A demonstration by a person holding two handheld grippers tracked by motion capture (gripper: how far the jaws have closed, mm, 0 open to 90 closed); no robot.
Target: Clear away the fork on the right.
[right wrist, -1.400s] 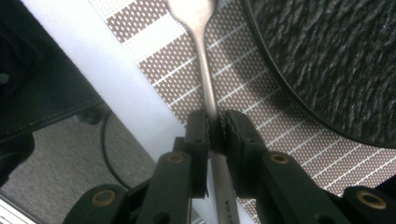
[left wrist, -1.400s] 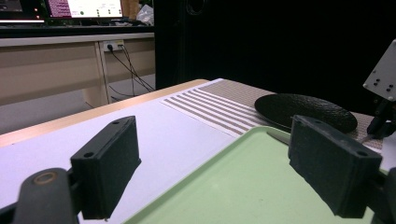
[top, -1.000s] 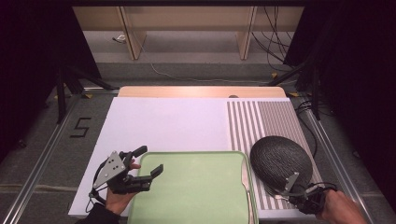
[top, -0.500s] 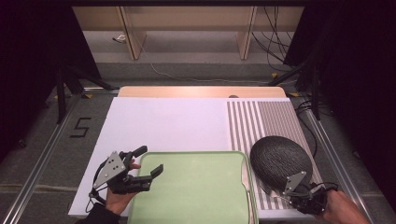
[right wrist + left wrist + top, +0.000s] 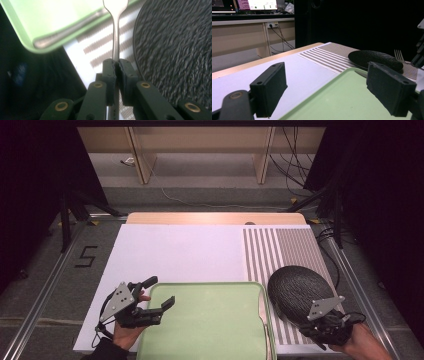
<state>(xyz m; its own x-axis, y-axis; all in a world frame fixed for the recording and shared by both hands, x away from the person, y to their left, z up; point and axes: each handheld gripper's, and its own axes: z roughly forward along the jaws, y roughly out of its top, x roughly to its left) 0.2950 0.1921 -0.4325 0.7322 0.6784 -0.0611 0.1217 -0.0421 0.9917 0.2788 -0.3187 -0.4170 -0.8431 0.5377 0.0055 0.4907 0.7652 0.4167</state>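
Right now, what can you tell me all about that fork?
The fork looks like shiny silver metal, with a thin, straight handle that widens toward the head. The right claw is shut on the handle, pinching it between two black pads. In the right gripper view it points away from the claw, over the striped mat, between the green tray and the dark bumpy plate. In the left gripper view its tines stick up behind the plate. The tips are cut off in the right gripper view.
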